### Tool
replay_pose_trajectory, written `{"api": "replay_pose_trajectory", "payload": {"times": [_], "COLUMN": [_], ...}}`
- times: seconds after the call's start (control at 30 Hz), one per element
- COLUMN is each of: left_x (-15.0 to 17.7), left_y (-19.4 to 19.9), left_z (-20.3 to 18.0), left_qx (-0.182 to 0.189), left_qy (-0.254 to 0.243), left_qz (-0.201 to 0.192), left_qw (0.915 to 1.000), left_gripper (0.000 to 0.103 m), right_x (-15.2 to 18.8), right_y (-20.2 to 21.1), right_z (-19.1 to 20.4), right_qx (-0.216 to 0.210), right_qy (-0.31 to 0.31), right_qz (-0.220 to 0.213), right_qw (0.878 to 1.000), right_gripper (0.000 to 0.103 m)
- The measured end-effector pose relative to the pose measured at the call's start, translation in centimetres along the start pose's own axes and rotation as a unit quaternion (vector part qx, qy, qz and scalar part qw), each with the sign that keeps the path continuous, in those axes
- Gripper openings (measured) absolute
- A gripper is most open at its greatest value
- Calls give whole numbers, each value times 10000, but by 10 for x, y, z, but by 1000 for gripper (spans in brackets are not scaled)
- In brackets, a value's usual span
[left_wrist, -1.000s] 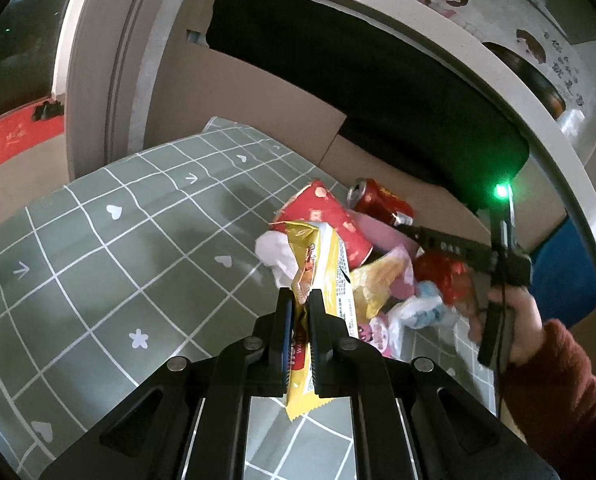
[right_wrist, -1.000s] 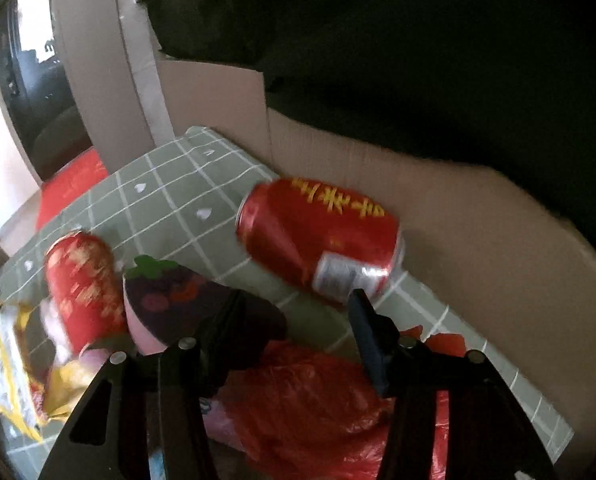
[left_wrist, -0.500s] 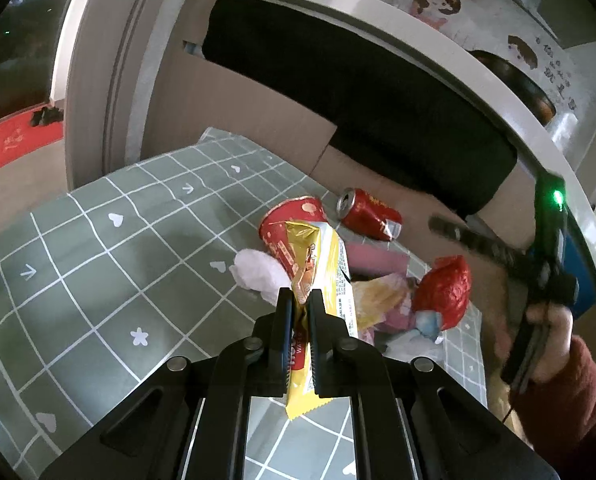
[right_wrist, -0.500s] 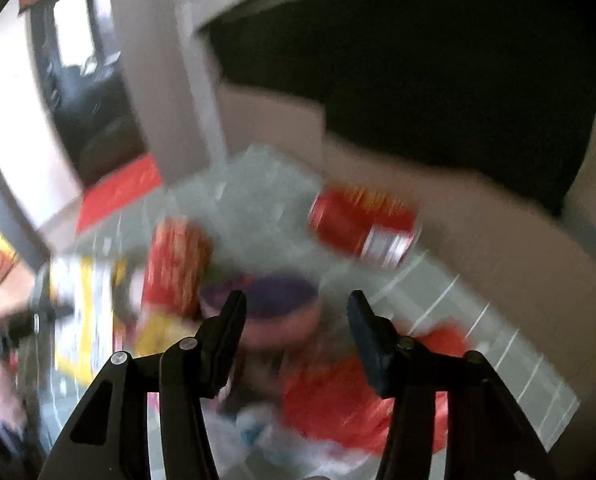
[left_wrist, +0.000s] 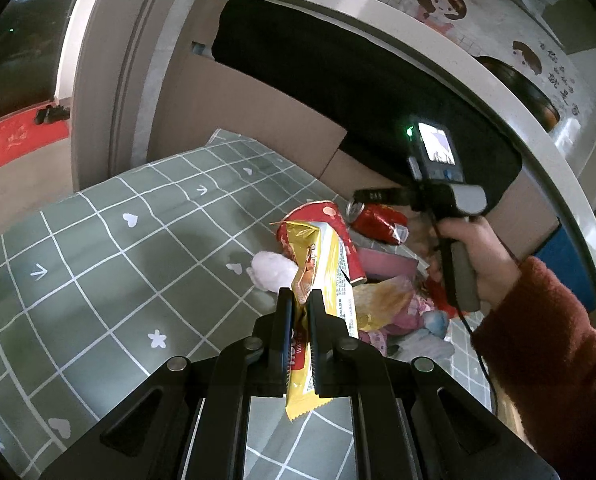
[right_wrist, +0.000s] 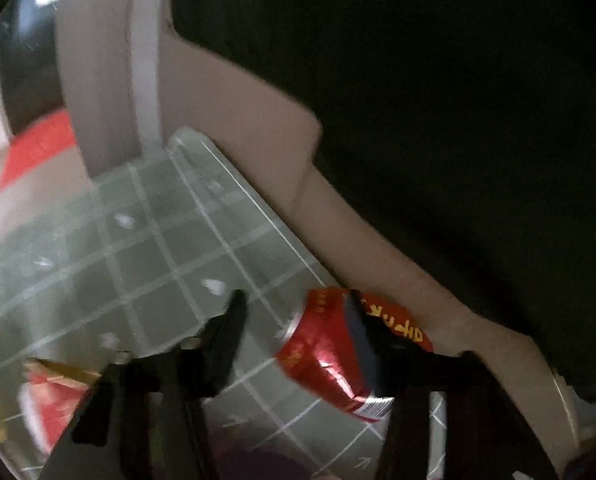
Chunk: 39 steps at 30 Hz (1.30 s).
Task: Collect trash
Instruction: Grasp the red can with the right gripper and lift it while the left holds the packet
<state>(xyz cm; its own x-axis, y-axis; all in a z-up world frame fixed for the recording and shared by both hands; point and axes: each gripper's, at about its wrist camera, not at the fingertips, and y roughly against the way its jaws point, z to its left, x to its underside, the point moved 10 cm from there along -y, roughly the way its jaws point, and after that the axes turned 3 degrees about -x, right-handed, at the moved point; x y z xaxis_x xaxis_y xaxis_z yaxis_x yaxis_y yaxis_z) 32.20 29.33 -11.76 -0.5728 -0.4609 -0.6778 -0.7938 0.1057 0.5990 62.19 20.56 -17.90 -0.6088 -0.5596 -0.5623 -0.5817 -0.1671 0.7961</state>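
Observation:
My left gripper (left_wrist: 299, 300) is shut on a yellow snack wrapper (left_wrist: 329, 264), which hangs above the green checked tablecloth (left_wrist: 118, 260). Behind it lies a heap of trash: a red paper cup (left_wrist: 321, 216) on its side, a white tissue wad (left_wrist: 270, 270), a pink box (left_wrist: 381, 262) and a dented red can (left_wrist: 377, 220). A hand holds my right gripper (left_wrist: 359, 196) just over that can. In the blurred right wrist view the right gripper (right_wrist: 294, 312) has its jaws closing, the red can (right_wrist: 325, 356) lies below and partly between them, and the left finger stands clear of it.
A cardboard box (left_wrist: 238, 112) lined with a black bag (left_wrist: 337, 80) stands right behind the table's far edge. A grey frame (left_wrist: 110, 80) rises at the left. A red-sleeved arm (left_wrist: 545, 340) fills the right side. More wrappers (left_wrist: 409, 320) lie near the right edge.
The right gripper pulled back from the heap, then swung over to the red can with narrower jaws. The left gripper keeps its hold on the yellow wrapper and has barely shifted.

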Motion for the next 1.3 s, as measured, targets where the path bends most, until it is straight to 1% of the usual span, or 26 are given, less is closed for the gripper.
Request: {"api": "replay_pose_trajectory", "payload": {"times": [0.07,0.17,0.27,0.3,0.37,0.4,0.47,0.5,0.57,0.6,0.63,0.7,0.77,0.8,0.83,0.9,1.0,1.13,1.23,1.27,1.3], "left_x": [1,3,5,6,6,6,5,6,6,6,6,6,6,6,6,5,5,5,7,8,8], "left_y": [0,0,-1,-1,-1,-2,-3,-4,-6,-6,-6,-5,-3,-2,-2,-1,-3,-7,-12,-13,-13], "left_z": [2,4,2,1,-1,-3,-8,-10,-16,-20,-23,-26,-26,-25,-23,-20,-13,-8,-8,-8,-9], "left_qx": [8,34,74,85,116,146,173,197,259,278,293,311,304,296,284,261,190,143,106,98,87], "left_qy": [33,84,90,88,79,61,50,55,62,50,38,11,1,2,11,42,75,99,86,79,72], "left_qz": [5,19,37,44,46,39,26,29,38,33,26,9,7,3,-3,-4,13,48,100,111,119], "left_qw": [10000,10000,9999,9999,9999,9999,9998,9998,9996,9996,9996,9995,9995,9996,9996,9997,9998,9998,9999,9999,9999], "left_gripper": [8,8,8,8,8,8,8,8,8,8,8,8,8,8,8,8,8,8,8,8,8], "right_x": [9,36,77,97,121,136,144,145,138,137,131,115,99,93,90,90,102,104,99,98,99], "right_y": [3,22,42,50,59,68,84,93,109,111,113,103,83,73,66,55,36,20,11,8,11], "right_z": [-8,-17,-34,-44,-59,-70,-83,-89,-97,-99,-98,-85,-77,-75,-76,-83,-95,-97,-87,-82,-79], "right_qx": [29,-167,-323,-357,-339,-337,-405,-501,-924,-1040,-1175,-1340,-1399,-1329,-1159,-794,-697,-1077,-1354,-1525,-1618], "right_qy": [-30,-69,-146,-229,-358,-481,-713,-923,-1480,-1624,-1792,-1901,-2012,-2110,-2159,-2258,-2489,-2737,-2690,-2664,-2645], "right_qz": [-17,21,150,236,325,255,-3,-167,-580,-723,-920,-1078,-1086,-1081,-1097,-1117,-976,-978,-907,-852,-845], "right_qw": [10000,9998,9993,9988,9983,9979,9966,9943,9830,9786,9724,9666,9634,9623,9633,9645,9611,9508,9493,9479,9469], "right_gripper": [30,30,30,29,28,28,31,33,43,53,59,60,60,59,59,59,59,71,72,72,70]}}
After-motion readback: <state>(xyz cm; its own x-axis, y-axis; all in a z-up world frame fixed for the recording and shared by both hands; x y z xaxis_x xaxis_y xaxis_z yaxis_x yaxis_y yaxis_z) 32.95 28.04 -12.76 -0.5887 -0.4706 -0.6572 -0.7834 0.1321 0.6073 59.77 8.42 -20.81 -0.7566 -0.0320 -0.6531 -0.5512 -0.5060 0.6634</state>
